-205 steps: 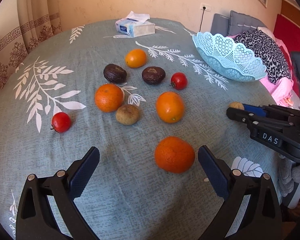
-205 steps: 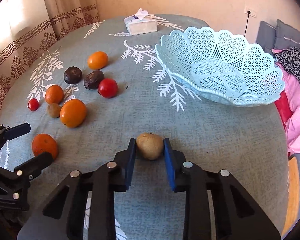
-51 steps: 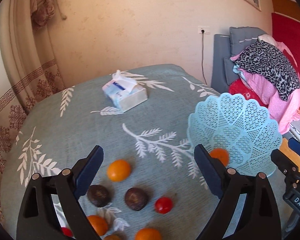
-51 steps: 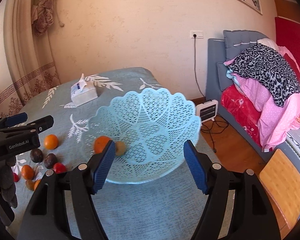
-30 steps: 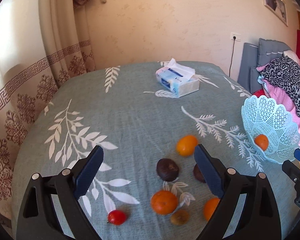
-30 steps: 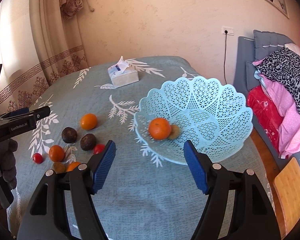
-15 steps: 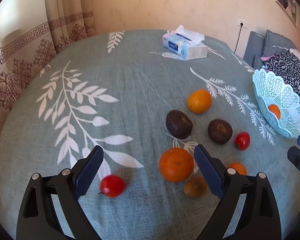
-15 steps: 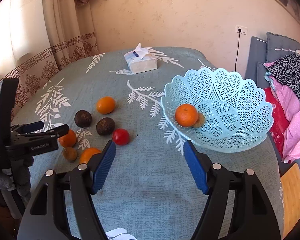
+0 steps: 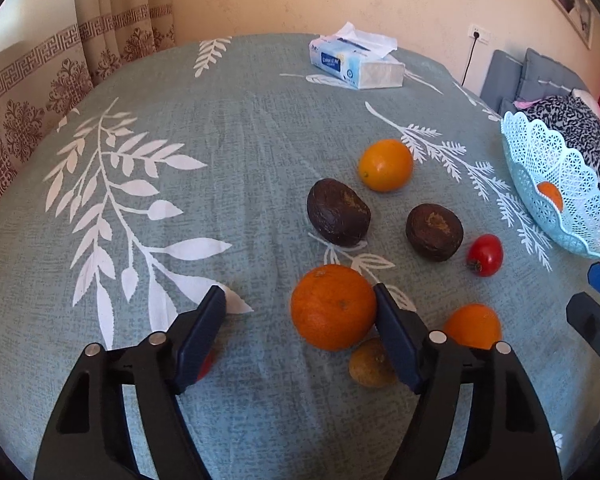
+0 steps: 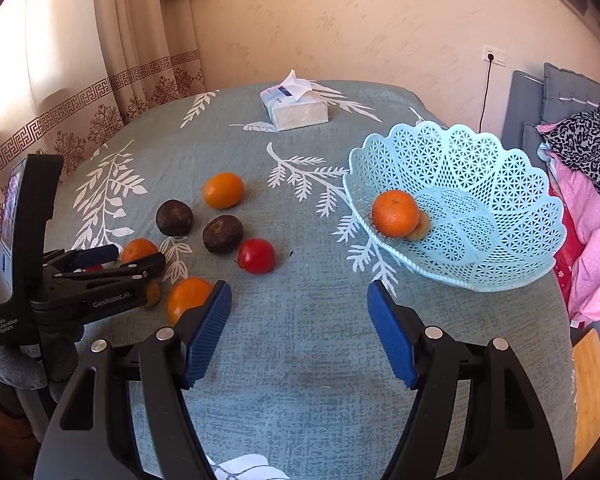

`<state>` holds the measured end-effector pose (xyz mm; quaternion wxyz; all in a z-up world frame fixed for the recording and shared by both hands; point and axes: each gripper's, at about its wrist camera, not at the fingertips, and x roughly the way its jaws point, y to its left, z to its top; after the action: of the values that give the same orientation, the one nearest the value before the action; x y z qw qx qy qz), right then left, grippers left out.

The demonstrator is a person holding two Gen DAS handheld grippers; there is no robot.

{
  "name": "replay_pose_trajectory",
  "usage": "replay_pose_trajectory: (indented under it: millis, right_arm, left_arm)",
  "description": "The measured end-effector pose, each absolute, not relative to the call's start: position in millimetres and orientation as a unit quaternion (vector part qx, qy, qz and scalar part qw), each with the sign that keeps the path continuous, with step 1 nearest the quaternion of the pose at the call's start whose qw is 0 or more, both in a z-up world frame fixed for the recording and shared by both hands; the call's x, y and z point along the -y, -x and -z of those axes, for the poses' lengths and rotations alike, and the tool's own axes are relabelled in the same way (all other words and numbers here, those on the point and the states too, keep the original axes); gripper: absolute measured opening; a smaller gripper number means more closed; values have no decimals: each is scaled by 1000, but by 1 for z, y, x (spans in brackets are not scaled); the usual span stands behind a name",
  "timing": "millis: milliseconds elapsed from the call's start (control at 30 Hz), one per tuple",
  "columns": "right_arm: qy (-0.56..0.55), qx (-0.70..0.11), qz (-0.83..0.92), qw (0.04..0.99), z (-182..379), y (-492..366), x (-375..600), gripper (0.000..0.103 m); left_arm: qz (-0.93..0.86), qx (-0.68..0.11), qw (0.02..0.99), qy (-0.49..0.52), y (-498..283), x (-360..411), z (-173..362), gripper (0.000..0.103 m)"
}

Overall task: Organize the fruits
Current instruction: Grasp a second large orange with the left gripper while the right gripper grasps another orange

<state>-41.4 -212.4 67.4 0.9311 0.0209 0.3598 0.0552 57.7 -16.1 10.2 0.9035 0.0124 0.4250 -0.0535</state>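
The left gripper (image 10: 118, 258) carries white lettering on its black body, "GenRobot.AI" along the arm and "Data Acquisition System" at the grip end. The tissue box (image 9: 355, 65) at 12 o'clock on the table (image 9: 240, 120) has a blue label whose print is too small to read.

In the left wrist view, the left gripper (image 9: 300, 320) has just been closing its jaws, which now stand about half open. A large orange (image 9: 333, 306) sits partly between them, touching or nearly touching the right-hand pad, while the left-hand pad stands clear of it. A small red tomato (image 9: 206, 362) peeks from behind the left-hand finger. At 5 o'clock of the orange lies a brown kiwi (image 9: 369, 366), with a smaller orange (image 9: 473, 326) at 3 o'clock.

Two dark brown oval fruits lie further out. The nearer one (image 9: 337, 212) has its long axis running from 10 to 4 o'clock, and the other (image 9: 433, 232) looks nearly round. A yellow-orange fruit (image 9: 385, 165) sits at 12 o'clock of them, and a red tomato (image 9: 484, 255) at 3 o'clock points its stem toward 7 o'clock.

The right gripper (image 10: 300, 324) hangs half open over bare cloth, holding nothing. The blue lattice basket (image 10: 499, 184) sits at 2 o'clock of it, containing an orange (image 10: 395, 213) and a kiwi (image 10: 419, 227) that touch.
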Motion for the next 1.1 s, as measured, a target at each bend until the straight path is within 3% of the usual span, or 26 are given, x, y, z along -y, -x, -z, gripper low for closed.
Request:
replay_pose_trajectory:
  millis: [267,1100]
  right_arm:
    - [-17,-369,-70,927,-62,41,204,72]
    - [13,-400,-131,907,-39,25,148,69]
  left_arm:
    - [86,-413,906,-10,-51,20,-16,40]
    - [28,-372,928,4,-28,-29,-49,39]
